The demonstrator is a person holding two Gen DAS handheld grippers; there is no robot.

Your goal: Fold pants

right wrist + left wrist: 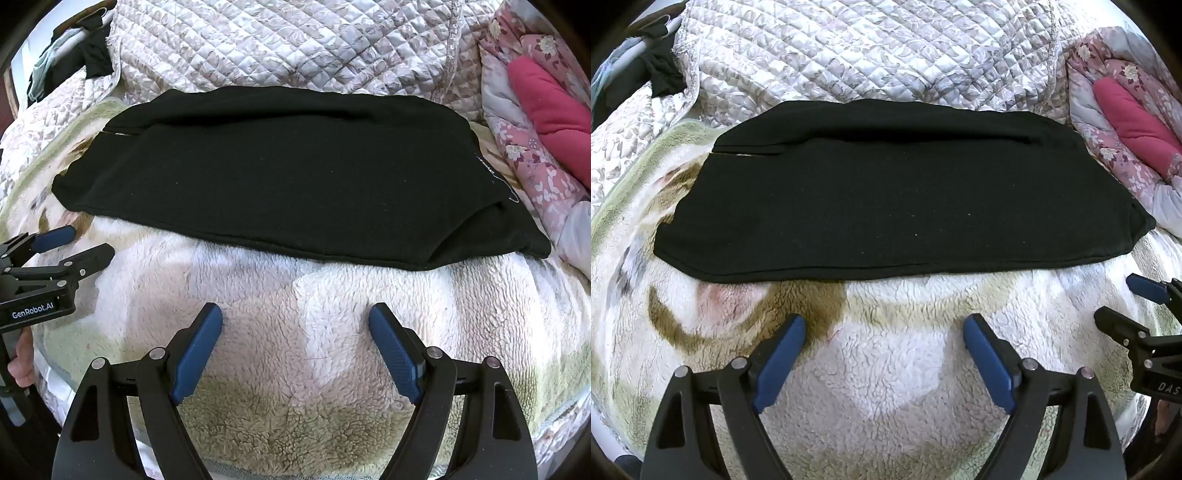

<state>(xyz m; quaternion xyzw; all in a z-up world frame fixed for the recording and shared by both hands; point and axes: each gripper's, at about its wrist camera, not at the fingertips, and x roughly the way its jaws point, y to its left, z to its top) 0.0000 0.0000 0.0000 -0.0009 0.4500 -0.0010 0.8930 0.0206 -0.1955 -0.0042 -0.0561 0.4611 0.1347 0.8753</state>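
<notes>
Fleece blanket (886,369) bears black pants (886,199), quilt (849,55) and pink bedding (1137,122) behind

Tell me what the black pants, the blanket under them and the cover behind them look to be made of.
Black pants: matte knit, probably cotton jersey or fleece; no sheen, pale lint specks, soft rolled edges.
Blanket: plush sherpa-style fleece, likely synthetic; curly tufted pile in white, tan and green.
Cover: quilted fabric with a slight satin sheen; diamond stitching, puffed cells, floral print. Fibre cannot be told.
</notes>
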